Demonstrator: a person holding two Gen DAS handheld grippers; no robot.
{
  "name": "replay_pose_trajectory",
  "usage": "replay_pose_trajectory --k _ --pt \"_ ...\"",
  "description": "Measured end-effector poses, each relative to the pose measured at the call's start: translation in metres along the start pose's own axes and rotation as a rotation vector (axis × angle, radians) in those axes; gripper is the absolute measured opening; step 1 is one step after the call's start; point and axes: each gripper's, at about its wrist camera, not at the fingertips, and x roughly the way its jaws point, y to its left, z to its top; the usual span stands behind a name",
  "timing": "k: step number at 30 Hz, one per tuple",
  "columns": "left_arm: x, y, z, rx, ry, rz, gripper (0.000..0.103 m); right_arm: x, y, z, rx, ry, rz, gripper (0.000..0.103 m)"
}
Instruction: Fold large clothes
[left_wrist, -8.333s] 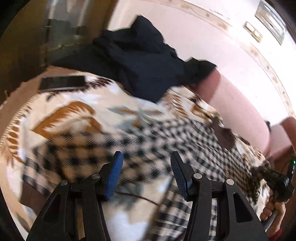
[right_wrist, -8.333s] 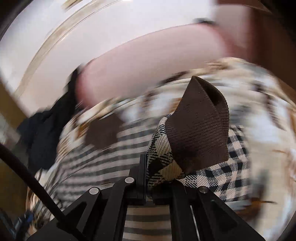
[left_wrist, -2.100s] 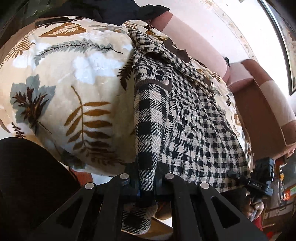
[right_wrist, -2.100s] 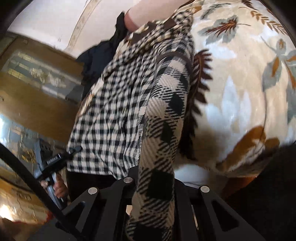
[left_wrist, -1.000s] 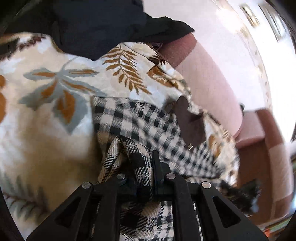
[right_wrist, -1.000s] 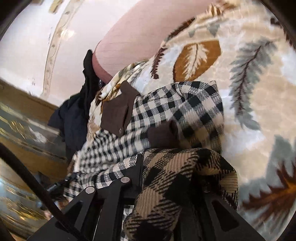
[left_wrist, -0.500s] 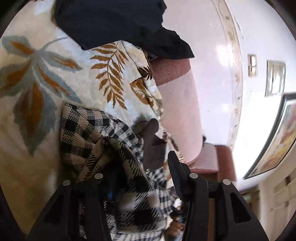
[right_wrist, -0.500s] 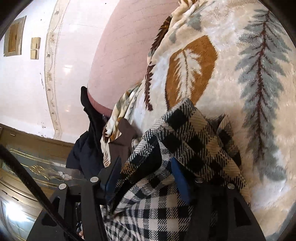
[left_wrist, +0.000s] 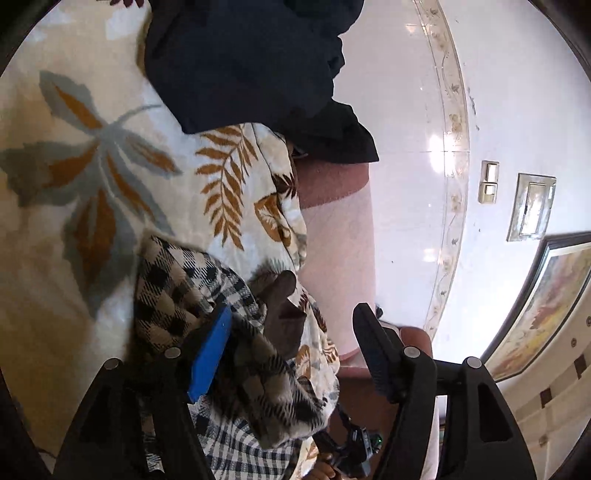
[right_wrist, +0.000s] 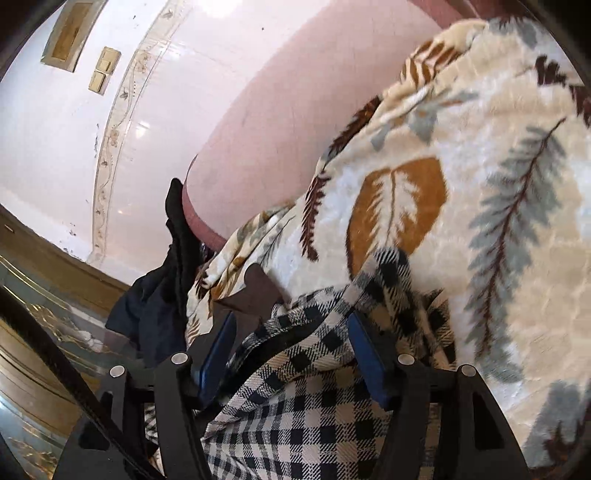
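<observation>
A black-and-cream checked shirt with a brown collar lies folded over on a leaf-patterned blanket. My left gripper is open, its jaws wide apart just above the folded hem near the collar, holding nothing. In the right wrist view the same shirt lies bunched between the jaws of my right gripper, which is open and not clamping the cloth. The brown collar shows just beyond its left finger.
A dark navy garment lies heaped at the far end of the blanket, also visible in the right wrist view. A pink sofa backrest rises behind the blanket. A white wall with switch plates stands behind.
Both grippers carried the shirt's hem up toward the collar, folding the shirt in half. Both then opened and let the cloth go, and have drawn back slightly.
</observation>
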Motion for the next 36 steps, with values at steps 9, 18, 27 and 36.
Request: replay_pose_trajectory --k 9,18,27,36 --pt "-0.019 -0.014 -0.001 0.13 -0.037 0.155 0.069 -0.003 0.06 -0.026 -0.221 0.079 0.06 0.068" --pt "-0.069 -0.022 -0.015 0.362 -0.097 0.372 0.075 0.032 0.161 -0.181 -0.734 0.46 0.151 0.052" --pt "-0.074 -0.007 -0.033 0.459 0.009 0.427 0.075 0.168 0.223 -0.169 -0.789 0.371 -0.134 0.047" --pt "-0.028 0.001 -0.071 0.623 0.269 0.499 0.075 0.223 0.226 -0.142 -0.645 0.355 -0.293 0.049"
